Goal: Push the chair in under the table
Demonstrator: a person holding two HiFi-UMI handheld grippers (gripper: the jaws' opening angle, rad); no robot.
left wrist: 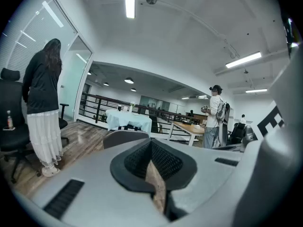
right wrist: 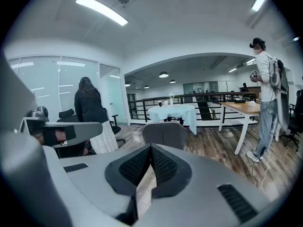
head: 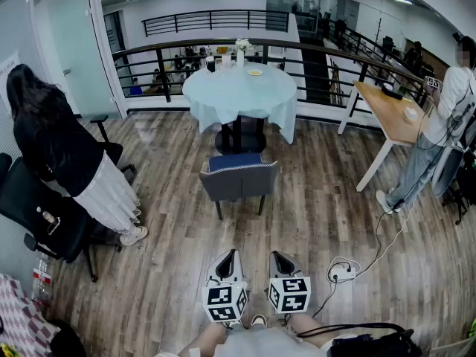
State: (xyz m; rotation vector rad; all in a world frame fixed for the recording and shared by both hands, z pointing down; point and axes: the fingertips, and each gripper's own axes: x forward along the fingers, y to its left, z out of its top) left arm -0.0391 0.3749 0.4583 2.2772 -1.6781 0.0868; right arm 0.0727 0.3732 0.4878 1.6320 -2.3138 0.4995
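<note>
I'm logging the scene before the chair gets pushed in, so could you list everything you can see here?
chair: one, grey with blue seat, before the round table, not under it
round table: one, pale blue cloth, far centre
railing: one, black, behind the round table
wooden table: one, light brown, right
office chair: one, black, left
person at left: one, black top, white skirt
person at right: one, white top
power strip: one, white, floor at right
left gripper: one, grey, bottom centre, fingers together
right gripper: one, grey, beside it, fingers together

No legible text, labels, brands, numbers or signs in any view.
</note>
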